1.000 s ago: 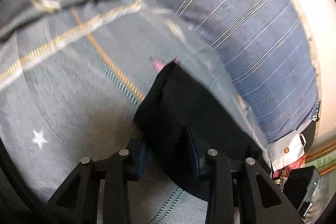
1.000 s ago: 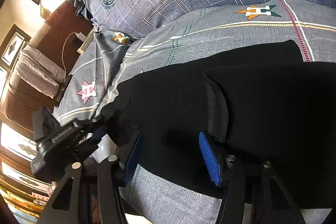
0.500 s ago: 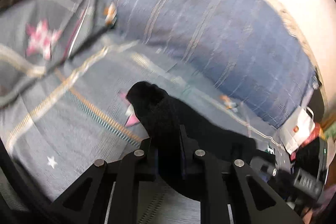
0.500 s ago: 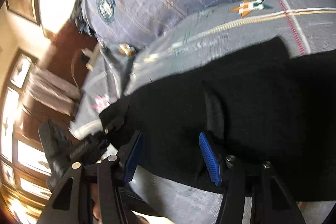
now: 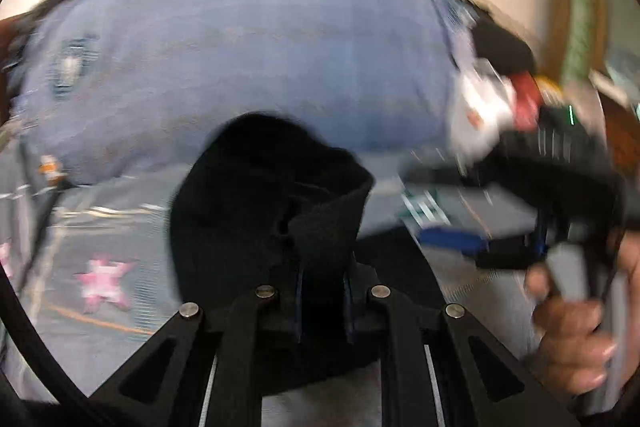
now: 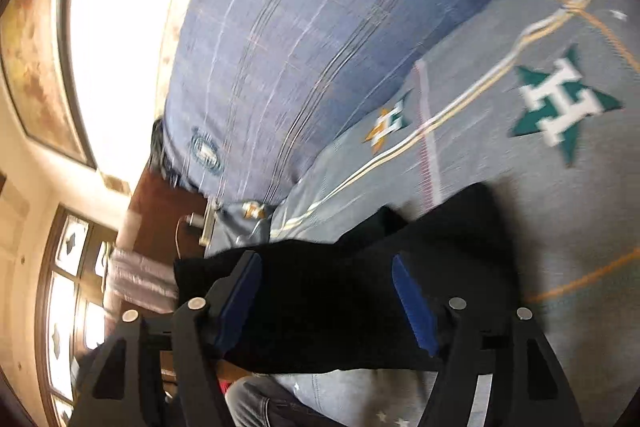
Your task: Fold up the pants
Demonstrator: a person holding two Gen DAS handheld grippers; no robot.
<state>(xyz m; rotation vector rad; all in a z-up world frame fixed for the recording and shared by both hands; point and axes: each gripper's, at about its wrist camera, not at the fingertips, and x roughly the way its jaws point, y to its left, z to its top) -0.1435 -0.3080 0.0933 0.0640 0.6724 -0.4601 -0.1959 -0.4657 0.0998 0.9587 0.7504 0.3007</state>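
The left tool (image 5: 322, 301) is pinching a bunched edge of the black pants (image 5: 256, 211), lifting it off the bed so that part can carry over for a fold. The right tool (image 6: 328, 293) has just been opening; its blue pads (image 6: 414, 307) stand spread, pants between them unpinched, the rest lying on the star-patterned grey bedsheet (image 6: 520, 155) before a blue plaid pillow (image 6: 320, 27).

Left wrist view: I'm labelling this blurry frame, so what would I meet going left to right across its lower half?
Pink star print → black pants bunched in the left gripper → right gripper → person's hand.
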